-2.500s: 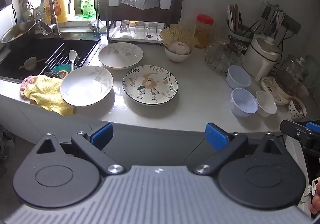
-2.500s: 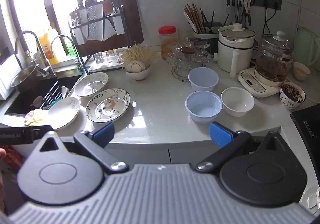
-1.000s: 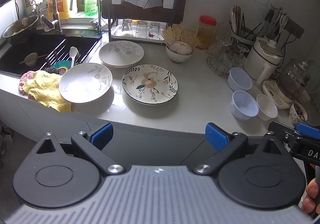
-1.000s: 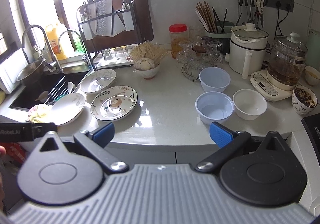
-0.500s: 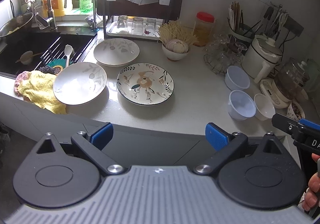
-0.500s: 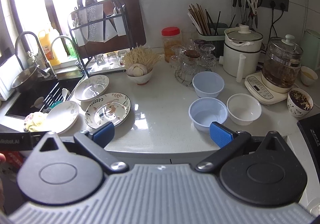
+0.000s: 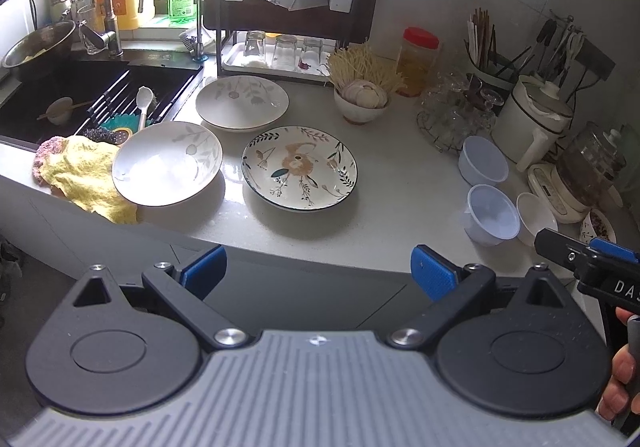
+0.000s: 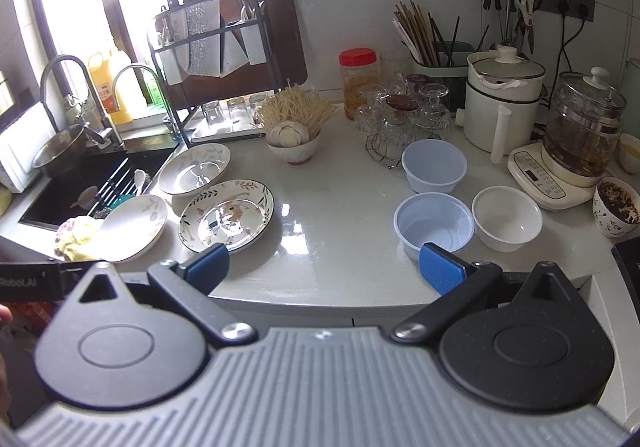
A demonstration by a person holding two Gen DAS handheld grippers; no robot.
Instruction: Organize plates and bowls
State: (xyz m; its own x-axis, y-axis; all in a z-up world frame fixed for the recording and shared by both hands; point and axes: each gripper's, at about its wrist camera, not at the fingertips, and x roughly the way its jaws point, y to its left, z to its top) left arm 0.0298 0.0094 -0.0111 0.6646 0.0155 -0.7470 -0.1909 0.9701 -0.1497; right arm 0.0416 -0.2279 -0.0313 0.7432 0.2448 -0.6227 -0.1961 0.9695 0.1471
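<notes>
While both gape, left claw [image 7: 318, 273] hovers low

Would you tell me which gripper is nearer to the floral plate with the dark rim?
Left. The left gripper hangs straight before the floral plate, off the counter edge; the right gripper sits further right, facing the blue bowls.

The near plate [image 7: 299, 168] is white with a tan flower, teal leaves and a dark leafy rim; the two deeper plates [image 7: 167, 163] [image 7: 242, 102] are white with faint grey leaf sprigs. Two bowls [image 8: 434, 166] [image 8: 434, 224] are pale blue, the third [image 8: 507, 218] plain white. The cloth [image 7: 82, 177] is yellow, the jar's lid [image 8: 357, 56] red, the gripper pads [image 7: 433, 275] blue
</notes>
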